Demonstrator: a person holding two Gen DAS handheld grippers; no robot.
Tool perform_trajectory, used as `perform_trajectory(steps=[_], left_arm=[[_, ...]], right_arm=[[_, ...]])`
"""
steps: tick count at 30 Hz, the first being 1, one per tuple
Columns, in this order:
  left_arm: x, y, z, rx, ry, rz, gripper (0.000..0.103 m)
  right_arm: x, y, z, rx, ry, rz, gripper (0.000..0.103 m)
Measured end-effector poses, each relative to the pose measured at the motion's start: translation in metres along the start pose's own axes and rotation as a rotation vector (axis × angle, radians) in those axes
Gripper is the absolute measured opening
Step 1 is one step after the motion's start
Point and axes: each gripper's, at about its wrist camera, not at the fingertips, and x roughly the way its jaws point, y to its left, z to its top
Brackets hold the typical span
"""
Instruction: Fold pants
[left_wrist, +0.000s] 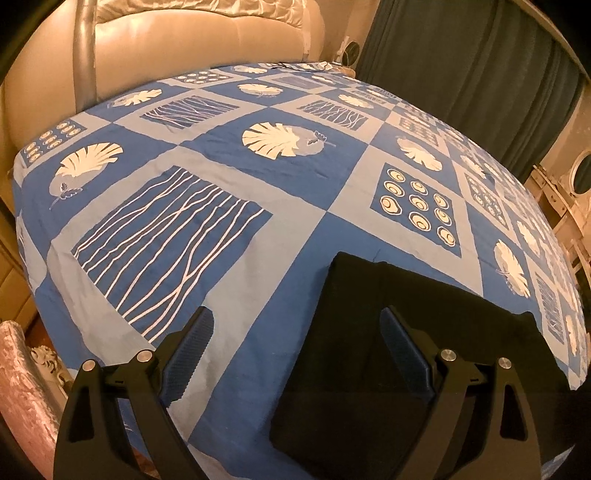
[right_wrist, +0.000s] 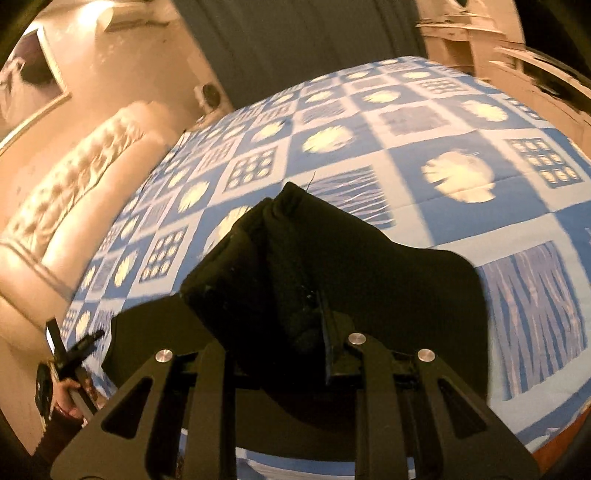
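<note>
Black pants (left_wrist: 399, 332) lie folded flat on the blue patterned bedspread (left_wrist: 258, 177), at the near right in the left wrist view. My left gripper (left_wrist: 297, 354) is open and empty above the pants' left edge. In the right wrist view my right gripper (right_wrist: 280, 332) is shut on a bunched fold of the pants (right_wrist: 295, 258) and holds it lifted off the bedspread (right_wrist: 406, 147). The left gripper shows small at the lower left of the right wrist view (right_wrist: 74, 354).
A padded cream headboard (left_wrist: 184, 40) runs along the far side of the bed. Dark curtains (left_wrist: 461, 74) hang to the right. Pale wooden furniture (right_wrist: 480, 48) stands beyond the bed. A pink fabric item (left_wrist: 22, 387) sits at the bed's near left corner.
</note>
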Motion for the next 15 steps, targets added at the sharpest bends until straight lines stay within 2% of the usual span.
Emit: perform_trajectory(steps=[5, 15], left_arm=[[-0.001, -0.002, 0.0, -0.007, 0.0, -0.014, 0.09], [0.001, -0.007, -0.002, 0.016, 0.01, -0.015, 0.09]], right_arm=[[0.033, 0.029, -0.018, -0.053, 0.054, 0.001, 0.02], [0.081, 0.062, -0.062, -0.187, 0.143, -0.073, 0.02]])
